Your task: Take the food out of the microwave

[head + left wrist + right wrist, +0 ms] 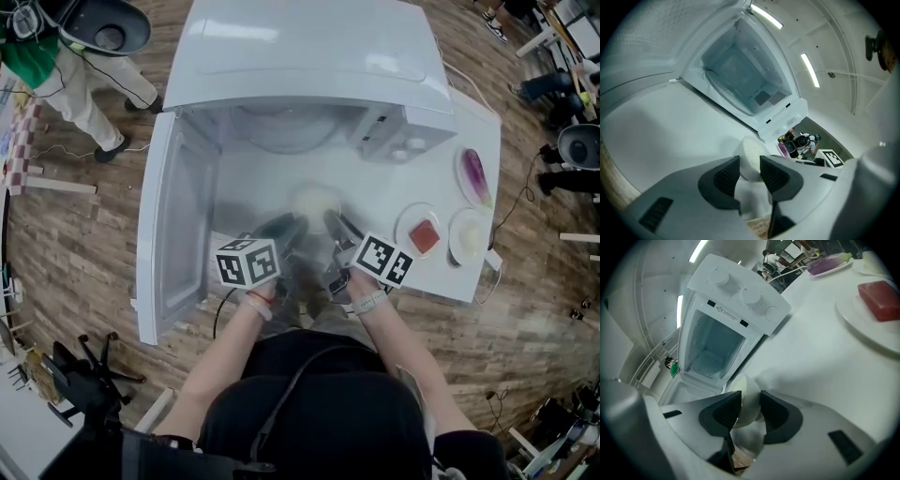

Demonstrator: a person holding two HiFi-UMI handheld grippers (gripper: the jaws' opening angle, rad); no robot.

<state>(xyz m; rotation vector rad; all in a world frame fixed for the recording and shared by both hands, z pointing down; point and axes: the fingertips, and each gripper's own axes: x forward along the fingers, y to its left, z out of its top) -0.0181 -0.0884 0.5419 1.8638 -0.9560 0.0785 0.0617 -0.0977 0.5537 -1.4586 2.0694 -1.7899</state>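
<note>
A white bowl of pale food (314,200) sits on the white table (262,178) in front of the white microwave (309,56), whose door (173,225) hangs open to the left. My left gripper (292,225) and right gripper (334,223) meet at the bowl's near rim, one on each side. In the left gripper view the bowl (752,150) stands between the dark pads of the left gripper (750,164), which close on its rim. In the right gripper view the bowl (743,385) is likewise pinched by the right gripper (750,401). The microwave cavity (740,70) looks empty.
On the table to the right stand a plate with a red block (424,234), a plate with a purple item (476,176) and a white dish (469,234). A person in green (37,56) stands at the far left. A black chair base (89,375) lies near left.
</note>
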